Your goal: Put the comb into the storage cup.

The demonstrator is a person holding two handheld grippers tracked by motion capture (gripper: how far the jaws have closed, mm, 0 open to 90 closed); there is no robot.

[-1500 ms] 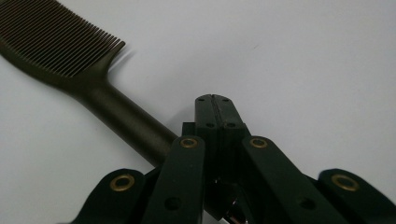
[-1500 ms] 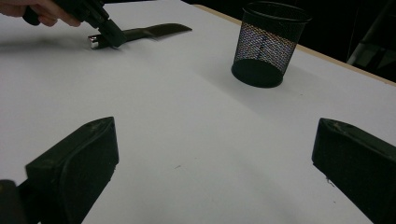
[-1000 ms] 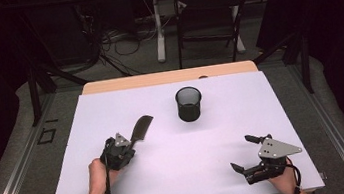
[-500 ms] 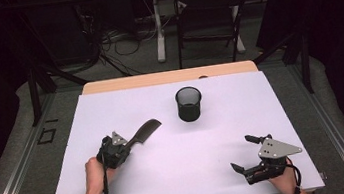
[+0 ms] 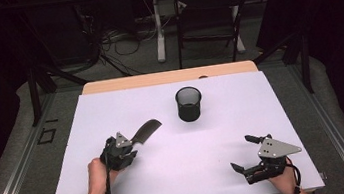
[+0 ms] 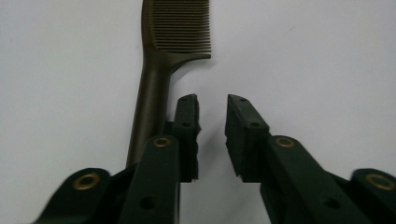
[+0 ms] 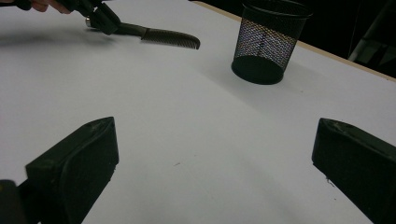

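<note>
From my seat the table (image 5: 180, 176) is covered by a flat matte white sheet, with a strip of light wood edge showing along the far side. My left gripper (image 6: 212, 119) has its jaws a small gap apart with nothing between them, so it's let go. The comb (image 6: 161, 60) lies flat on the sheet just outside the left jaw, its handle running alongside that jaw; I can't tell if the two actually touch. It's a dark brownish plastic comb, smooth rounded handle, widening into a block of fine, closely packed teeth at the far end. In the high view the comb (image 5: 145, 130) points away from the left gripper (image 5: 122, 149) toward the cup. The cup (image 5: 189, 104) is a round black wire-mesh pen holder, upright, with a solid rim and a solid base, standing well apart from the comb near the middle-far part of the sheet. My right gripper (image 7: 215, 172) is spread wide open over bare sheet, its chunky black rubbery pads (image 7: 81, 163) holding nothing, parked near the front right corner of the table.
</note>
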